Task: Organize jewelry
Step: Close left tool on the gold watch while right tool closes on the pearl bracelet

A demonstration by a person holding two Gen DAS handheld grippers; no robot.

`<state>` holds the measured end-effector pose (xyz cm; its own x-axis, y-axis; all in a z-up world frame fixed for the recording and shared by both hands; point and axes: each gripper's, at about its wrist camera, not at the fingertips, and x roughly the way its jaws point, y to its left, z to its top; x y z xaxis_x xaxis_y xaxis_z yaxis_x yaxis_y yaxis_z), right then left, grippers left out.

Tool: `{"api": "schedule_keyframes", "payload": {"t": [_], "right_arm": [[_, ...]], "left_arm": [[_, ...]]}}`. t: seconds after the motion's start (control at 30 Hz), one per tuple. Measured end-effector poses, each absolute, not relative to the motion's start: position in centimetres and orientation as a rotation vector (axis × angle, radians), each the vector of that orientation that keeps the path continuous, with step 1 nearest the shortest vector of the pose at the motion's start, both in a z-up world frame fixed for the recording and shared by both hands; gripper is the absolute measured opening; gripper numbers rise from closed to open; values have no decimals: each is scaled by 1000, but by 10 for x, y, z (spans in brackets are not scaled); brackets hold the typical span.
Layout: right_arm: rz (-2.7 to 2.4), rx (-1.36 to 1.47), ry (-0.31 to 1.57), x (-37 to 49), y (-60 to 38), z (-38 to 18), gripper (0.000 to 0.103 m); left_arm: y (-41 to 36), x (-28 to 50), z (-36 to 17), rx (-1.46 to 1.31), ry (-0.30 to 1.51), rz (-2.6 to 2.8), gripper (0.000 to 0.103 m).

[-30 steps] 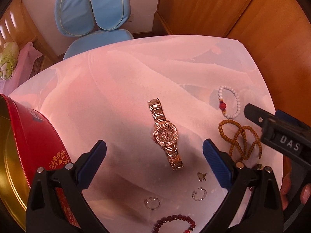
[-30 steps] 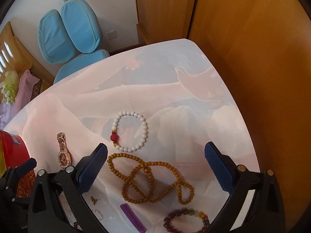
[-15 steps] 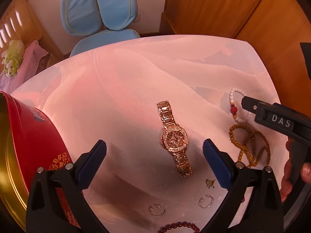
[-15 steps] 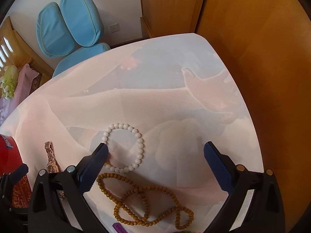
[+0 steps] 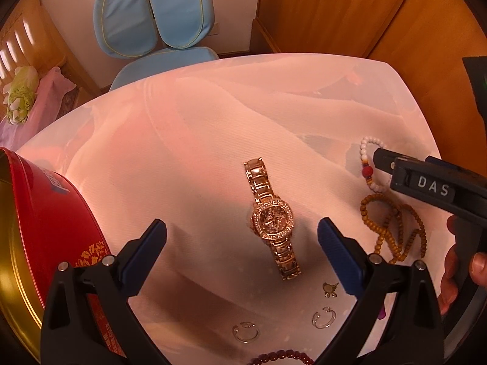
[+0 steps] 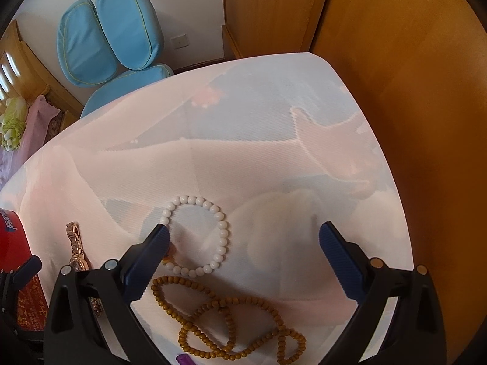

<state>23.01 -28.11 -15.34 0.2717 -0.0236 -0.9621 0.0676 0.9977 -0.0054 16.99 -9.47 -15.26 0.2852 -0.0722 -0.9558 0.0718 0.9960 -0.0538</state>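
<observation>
A gold watch (image 5: 271, 216) with a jewelled face lies on the pale cloth, between the blue pads of my open left gripper (image 5: 242, 238) and a little beyond them. At my left stands an open red tin (image 5: 45, 231) with a gold inside. My right gripper (image 6: 243, 254) is open over a white bead bracelet (image 6: 213, 240), its left pad covering the bracelet's near left part. A long wooden bead strand (image 6: 225, 319) lies looped just below it. Both show in the left wrist view as the white bracelet (image 5: 365, 164) and the wooden strand (image 5: 392, 231), partly behind the right gripper's body.
Two clear rings (image 5: 246, 331) (image 5: 324, 319), a small gold charm (image 5: 330, 289) and a dark red bead bracelet (image 5: 280, 356) lie near the front edge. A purple piece (image 6: 184, 359) peeks out at the bottom. A blue chair (image 5: 158, 30) stands behind the table, wooden panels (image 6: 395, 91) at the right.
Both grippers have drawn back and tilted, so the watch and the white bracelet sit lower in view. The right gripper has shifted over the white bracelet. Nothing was grasped.
</observation>
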Motion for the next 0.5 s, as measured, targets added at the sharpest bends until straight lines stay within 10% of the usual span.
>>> {"api": "schedule_keyframes", "payload": {"t": [0.27, 0.37, 0.47, 0.5], "right_arm": [[-60, 31, 1306, 231, -279, -160, 96], [-33, 30, 1293, 230, -276, -159, 78], [22, 3, 1269, 227, -267, -153, 43], [40, 1, 1269, 227, -264, -152, 7]], "left_arm": [[-100, 172, -161, 19, 1293, -93, 96], [-103, 170, -164, 51, 1291, -107, 96], [-107, 164, -163, 98, 1265, -141, 58], [-109, 162, -160, 94, 1248, -178, 30]]}}
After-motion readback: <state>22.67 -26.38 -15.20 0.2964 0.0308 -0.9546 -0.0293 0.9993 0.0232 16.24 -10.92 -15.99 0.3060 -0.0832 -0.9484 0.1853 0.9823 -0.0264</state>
